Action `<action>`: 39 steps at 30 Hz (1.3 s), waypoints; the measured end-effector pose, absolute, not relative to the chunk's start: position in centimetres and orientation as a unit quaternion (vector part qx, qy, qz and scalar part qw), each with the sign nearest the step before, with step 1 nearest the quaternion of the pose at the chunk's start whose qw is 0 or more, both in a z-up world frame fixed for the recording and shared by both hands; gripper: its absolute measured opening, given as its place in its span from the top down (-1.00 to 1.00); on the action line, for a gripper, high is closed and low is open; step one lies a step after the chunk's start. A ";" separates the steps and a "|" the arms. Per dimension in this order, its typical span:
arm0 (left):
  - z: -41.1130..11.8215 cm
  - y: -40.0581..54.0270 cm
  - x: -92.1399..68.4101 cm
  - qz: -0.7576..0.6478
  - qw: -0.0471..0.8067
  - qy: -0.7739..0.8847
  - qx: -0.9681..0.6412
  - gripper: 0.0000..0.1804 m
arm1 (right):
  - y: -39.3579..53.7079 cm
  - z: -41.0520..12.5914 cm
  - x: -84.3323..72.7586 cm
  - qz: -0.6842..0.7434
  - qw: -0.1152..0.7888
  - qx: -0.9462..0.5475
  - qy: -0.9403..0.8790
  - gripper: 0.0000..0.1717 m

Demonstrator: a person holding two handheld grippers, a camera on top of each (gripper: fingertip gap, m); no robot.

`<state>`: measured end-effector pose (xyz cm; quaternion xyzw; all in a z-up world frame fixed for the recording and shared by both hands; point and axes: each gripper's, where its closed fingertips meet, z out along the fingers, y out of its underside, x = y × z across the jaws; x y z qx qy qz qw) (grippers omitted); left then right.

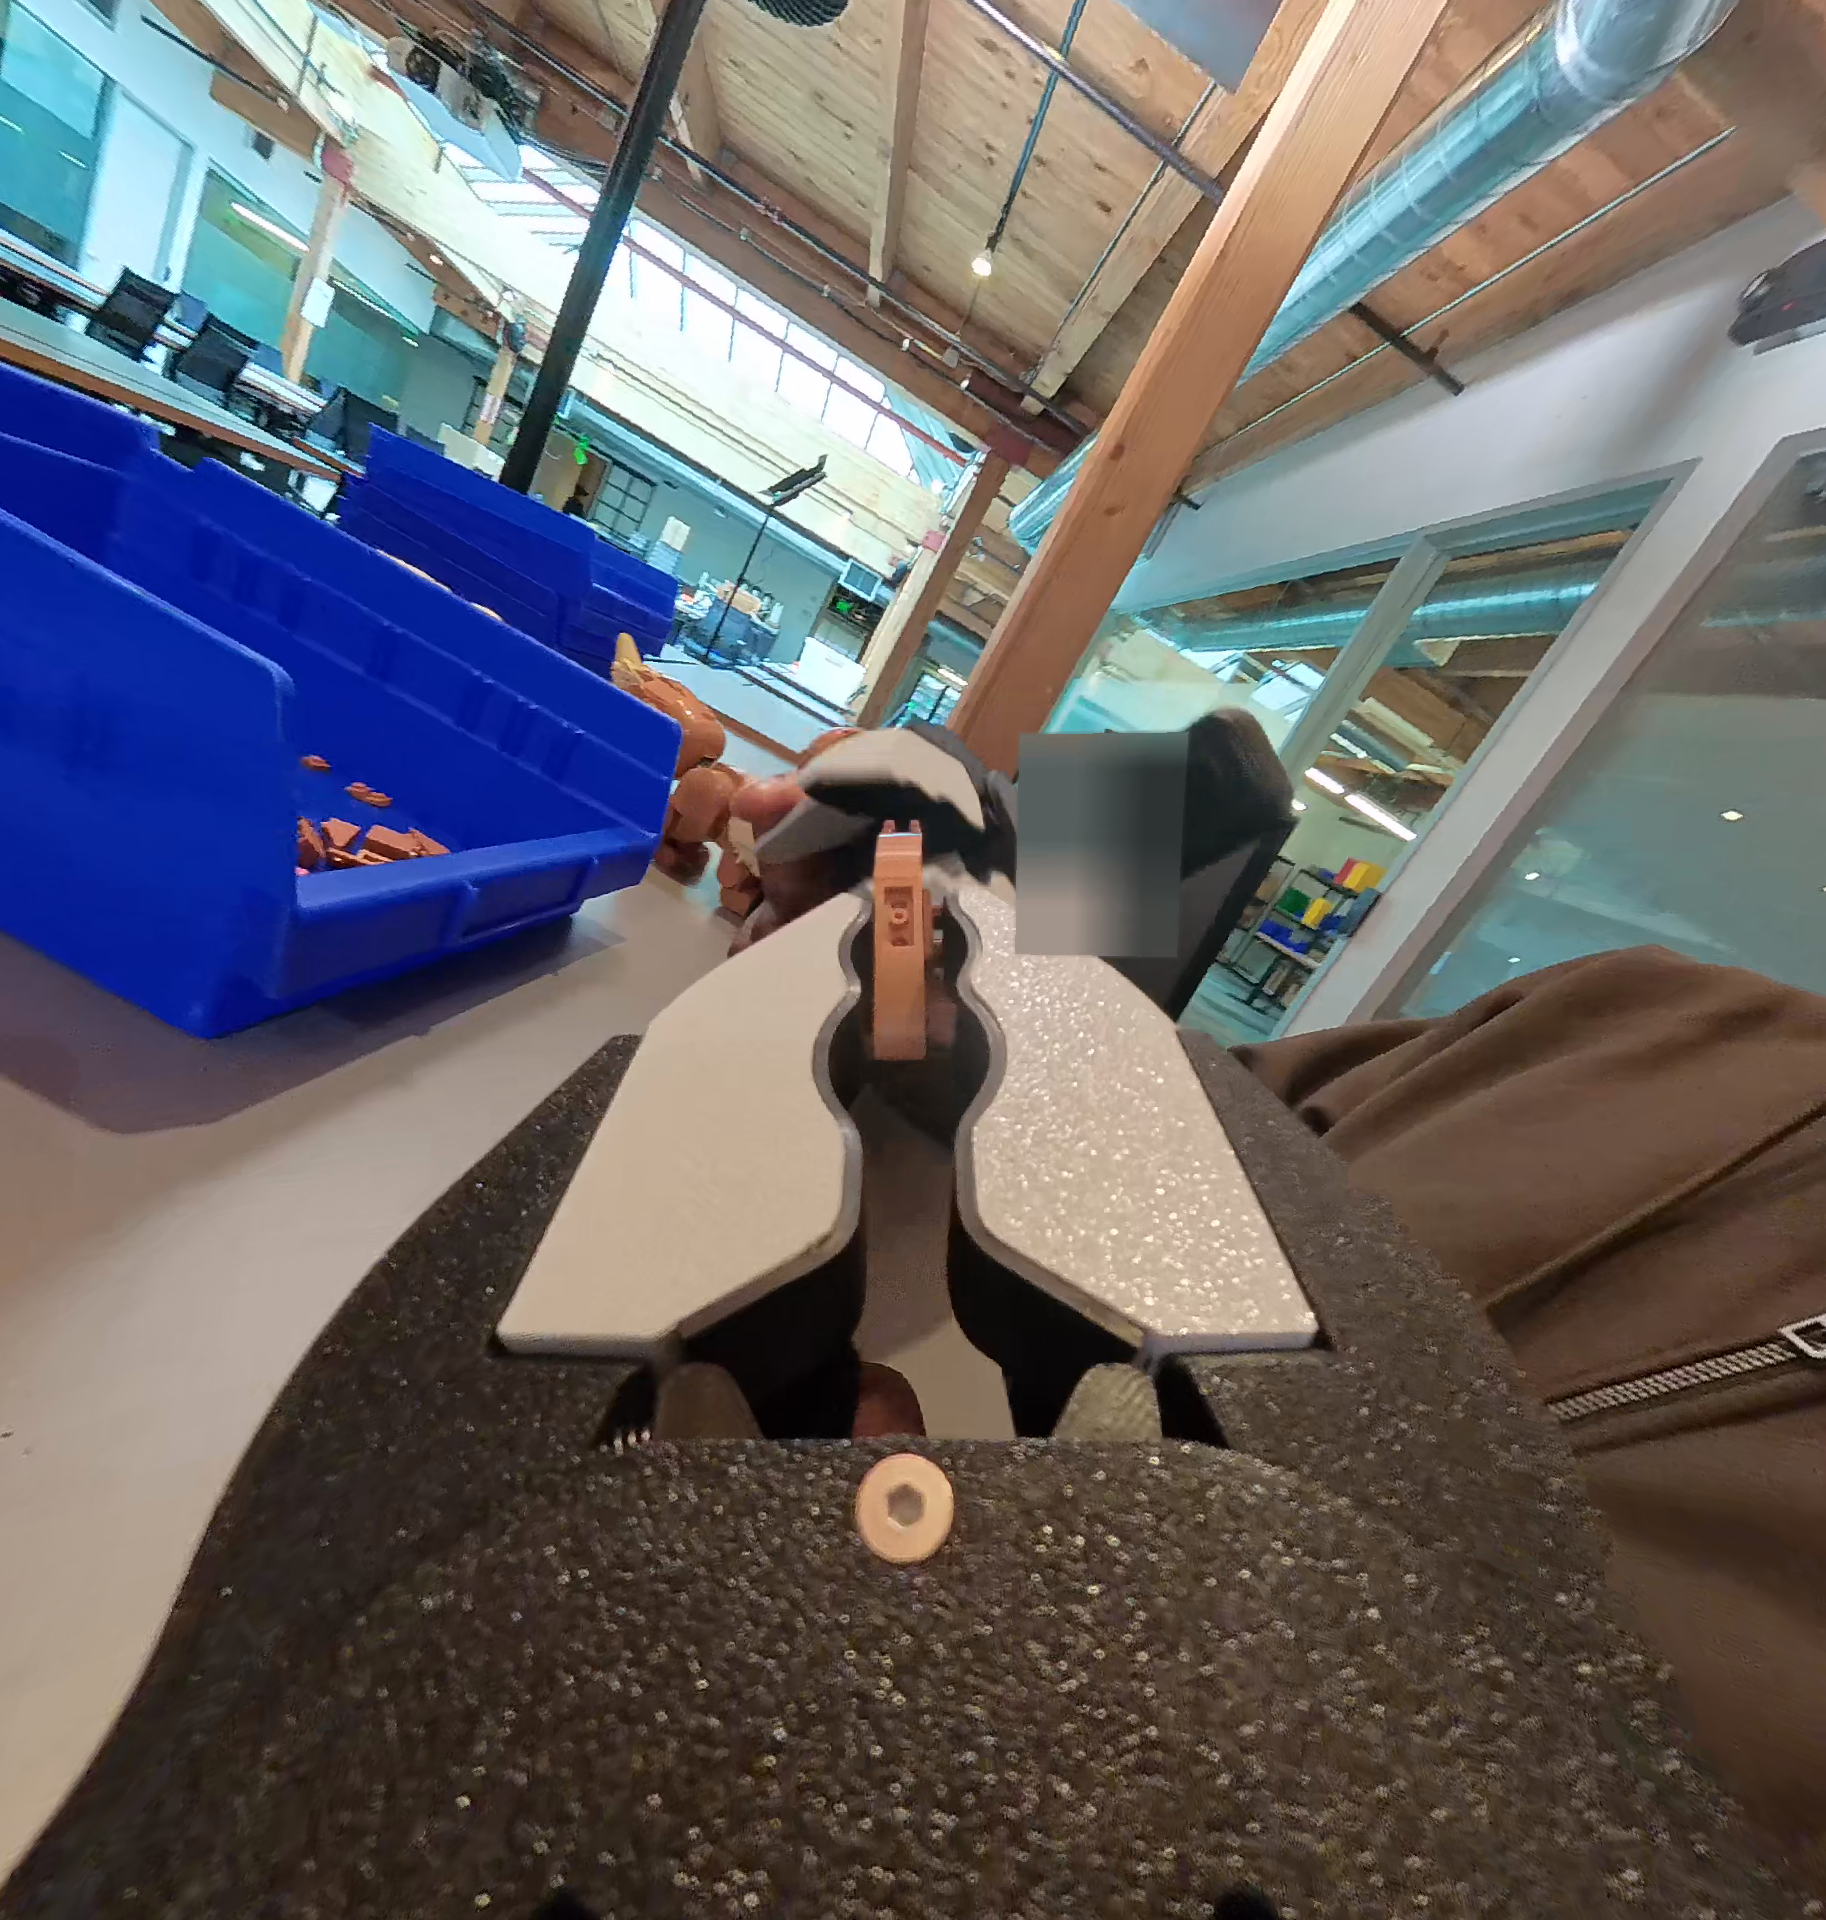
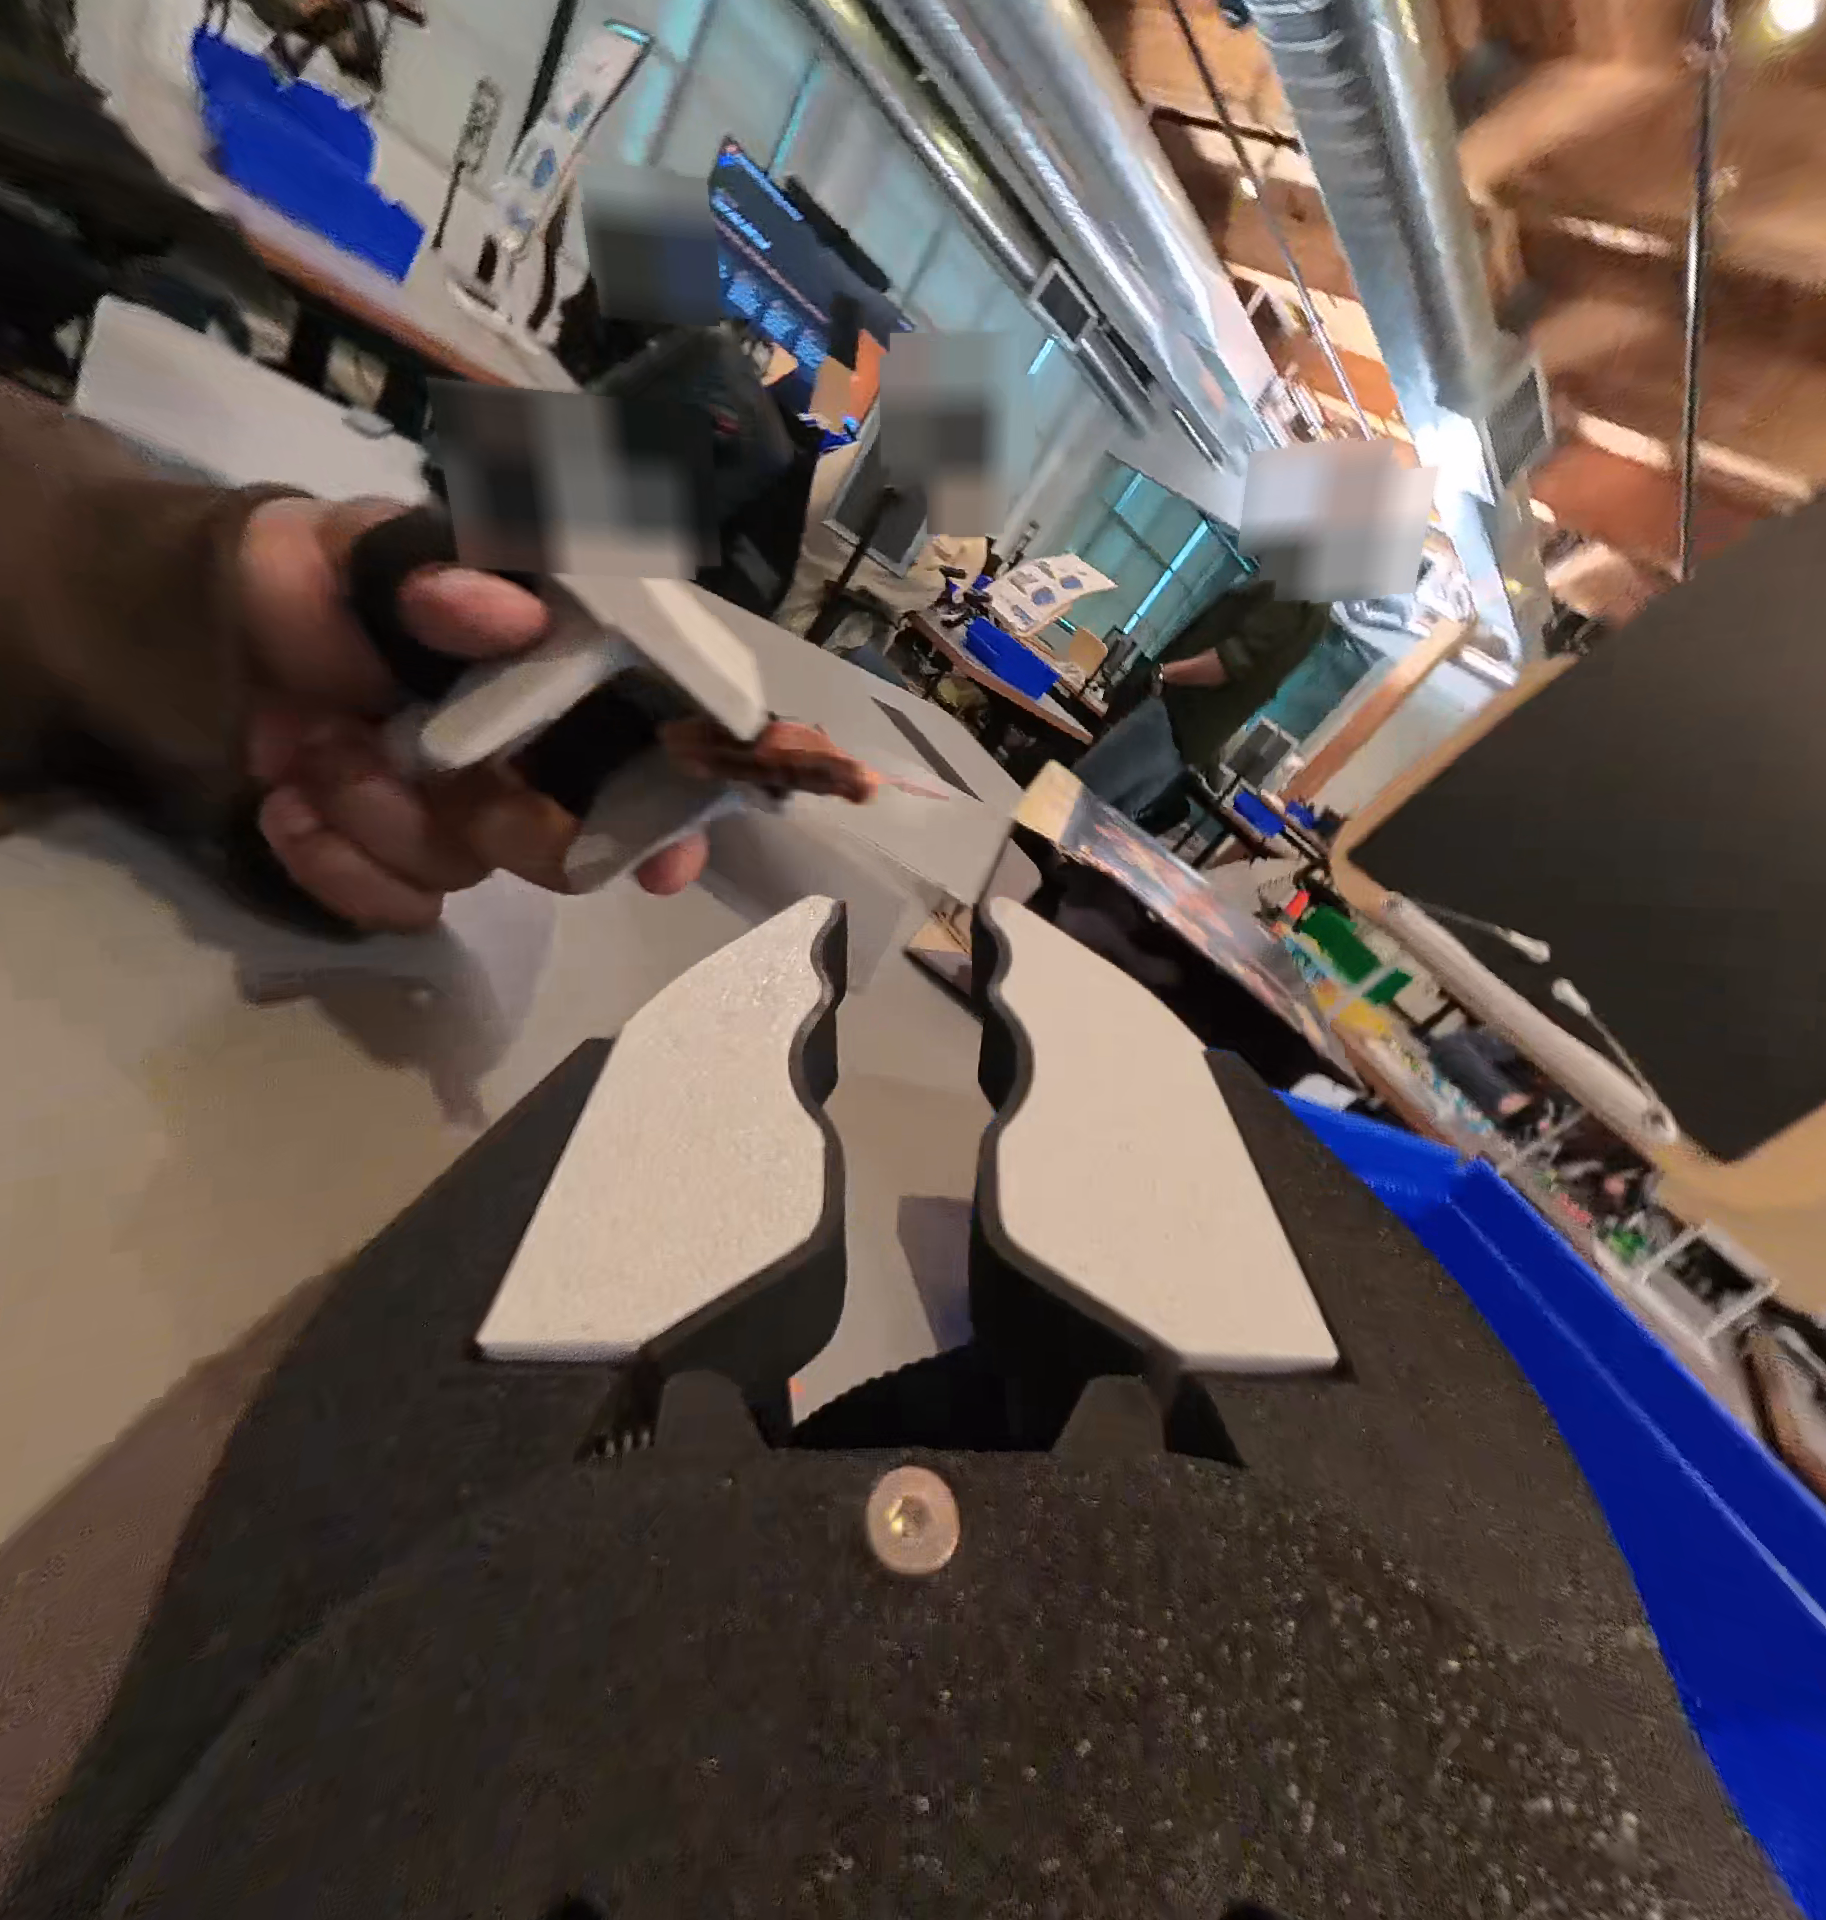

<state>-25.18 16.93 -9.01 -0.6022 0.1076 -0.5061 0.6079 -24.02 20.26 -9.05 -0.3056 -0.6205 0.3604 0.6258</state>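
Observation:
In the left wrist view my left gripper [image 1: 904, 930] is shut on a tan-brown brick piece [image 1: 898, 977] that stands upright between the pads, held above the grey table [image 1: 161, 1195]. The right gripper [image 1: 873, 816] hovers just beyond the piece's top end, with a hand behind it. In the right wrist view my right gripper [image 2: 914, 935] is open with nothing between its fingers. The left gripper [image 2: 670, 748], held by a hand, shows at the upper left with the brown piece [image 2: 795, 758] sticking out of its tips, a short way from my right fingertips.
Blue bins [image 1: 265, 935] stand on the table at the left; one holds several loose brown bricks [image 1: 369, 836]. A brown brick-built figure [image 1: 696, 790] stands behind the bin. A blue bin rim [image 2: 1615, 1403] lies at the right. A brown jacket sleeve [image 1: 1615, 1195] is at the right. Tip to tip, the grippers are about 4 cm apart.

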 end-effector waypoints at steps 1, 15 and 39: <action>-9.0 16.9 -25.1 -0.515 0.603 0.106 -0.599 0.87 | 19.5 -9.3 -24.3 0.355 0.626 -0.293 -0.630 0.74; -8.5 16.9 -24.7 -0.589 0.571 0.075 -0.567 0.87 | 17.8 -8.4 -25.4 0.361 0.649 -0.272 -0.612 0.80; -8.5 17.4 -24.8 -0.598 0.569 0.047 -0.562 0.87 | 18.3 -9.0 -24.9 0.457 0.559 -0.327 -0.610 0.90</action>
